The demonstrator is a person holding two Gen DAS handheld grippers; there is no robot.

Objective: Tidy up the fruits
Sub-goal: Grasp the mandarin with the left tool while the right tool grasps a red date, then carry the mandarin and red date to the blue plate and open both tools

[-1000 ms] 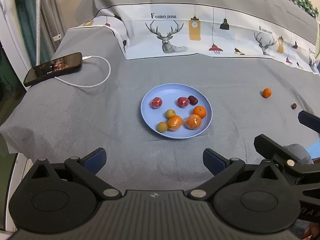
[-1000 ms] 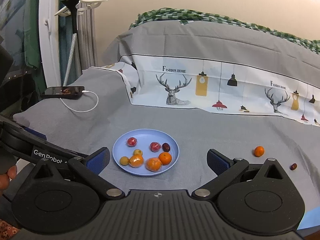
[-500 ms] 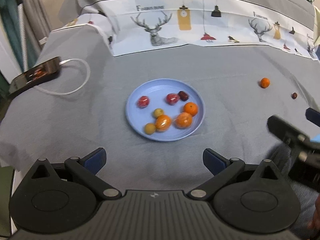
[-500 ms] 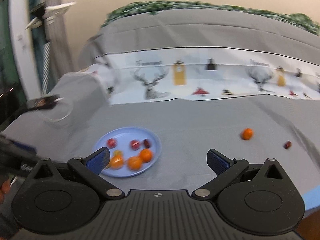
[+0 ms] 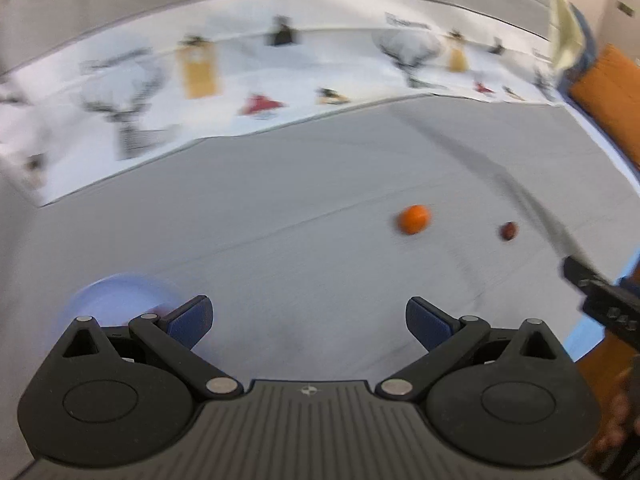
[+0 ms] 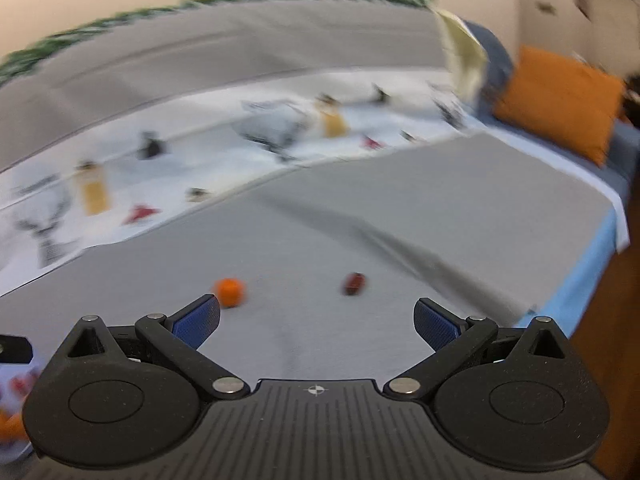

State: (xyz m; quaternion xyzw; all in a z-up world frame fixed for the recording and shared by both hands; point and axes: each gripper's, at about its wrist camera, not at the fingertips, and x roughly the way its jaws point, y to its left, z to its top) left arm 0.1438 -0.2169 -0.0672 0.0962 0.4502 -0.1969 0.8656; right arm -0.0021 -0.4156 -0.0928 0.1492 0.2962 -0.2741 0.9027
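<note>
One grey bedsheet (image 6: 400, 216), blurred. One blue plate (image 5: 116, 292) at sheet's near-left edge, contents mostly hidden. Two loose fruits lie right of plate: one round orange (image 6: 229, 291), then one dark red date (image 6: 354, 283), long axis tilted up-right. Left gripper (image 5: 308, 316) released, empty. Right gripper (image 6: 316, 317) released, empty.

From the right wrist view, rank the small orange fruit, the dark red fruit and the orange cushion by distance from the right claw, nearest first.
1. Small orange fruit: just beyond the left fingertip, on the grey sheet.
2. Dark red fruit: slightly farther, ahead and right of centre.
3. Orange cushion: far right, at the bed's edge.
</note>
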